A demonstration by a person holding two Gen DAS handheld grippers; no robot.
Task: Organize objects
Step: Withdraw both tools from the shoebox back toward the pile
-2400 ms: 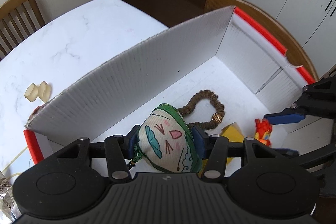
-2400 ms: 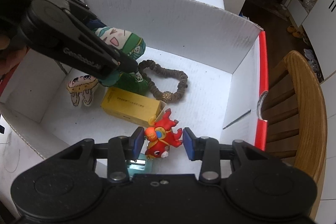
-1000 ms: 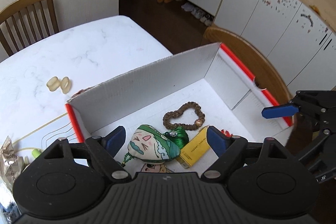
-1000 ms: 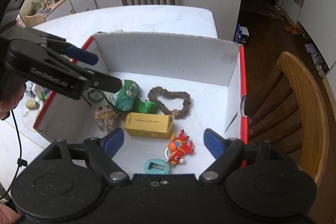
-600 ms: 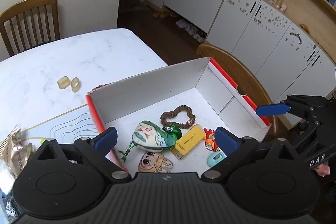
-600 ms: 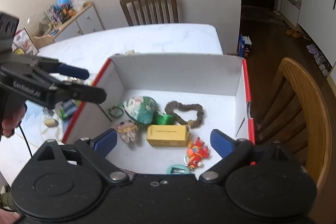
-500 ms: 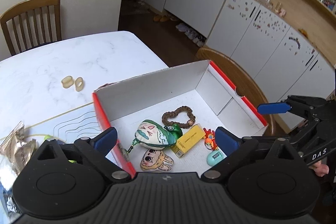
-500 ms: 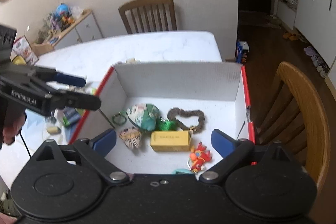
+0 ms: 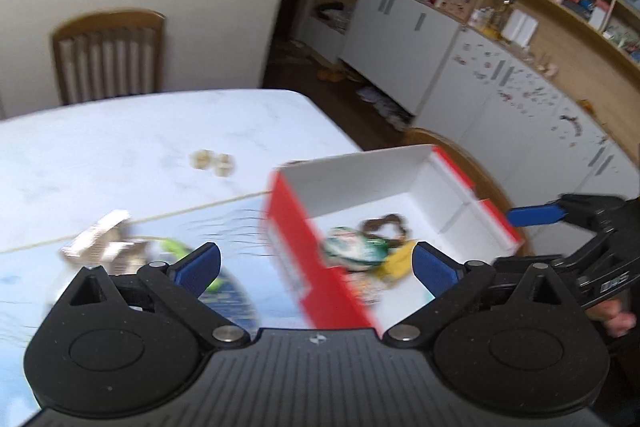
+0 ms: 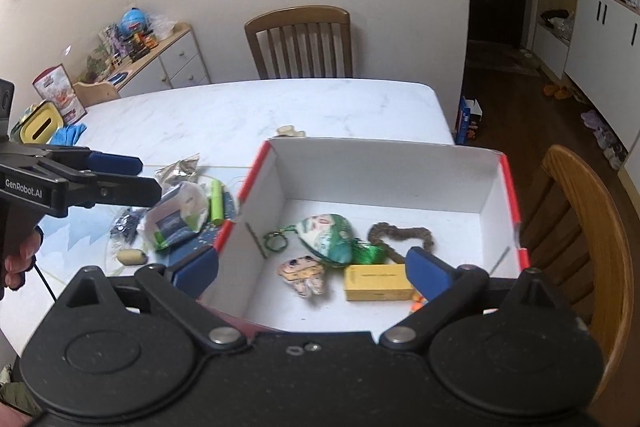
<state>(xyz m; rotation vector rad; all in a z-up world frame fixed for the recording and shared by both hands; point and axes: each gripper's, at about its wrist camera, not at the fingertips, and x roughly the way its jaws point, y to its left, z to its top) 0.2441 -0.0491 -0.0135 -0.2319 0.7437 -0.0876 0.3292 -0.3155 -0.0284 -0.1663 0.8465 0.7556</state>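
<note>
1. Left gripper point(image 9: 316, 265): jaws still spreading, nothing between them. It has let go of the green embroidered pouch point(image 10: 330, 237) and pulled back over the bench point(image 10: 240, 111).
2. Right gripper point(image 10: 312, 267): jaws wide, empty; the red toy figure it carried is barely visible, probably the orange bit point(image 10: 418, 303) by the yellow box point(image 10: 378, 287).
3. Both items now lie in the white carton point(image 10: 380, 171), beside the brown bead bracelet point(image 10: 400, 233).
4. Loose wrappers point(image 10: 176, 215) left on the bench look like the next job.

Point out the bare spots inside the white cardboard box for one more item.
In the white cardboard box, the floor is bare along the far wall and in the right corner beyond the brown bead bracelet. It is crowded around the green embroidered pouch, yellow carton and small cartoon plush.
</note>
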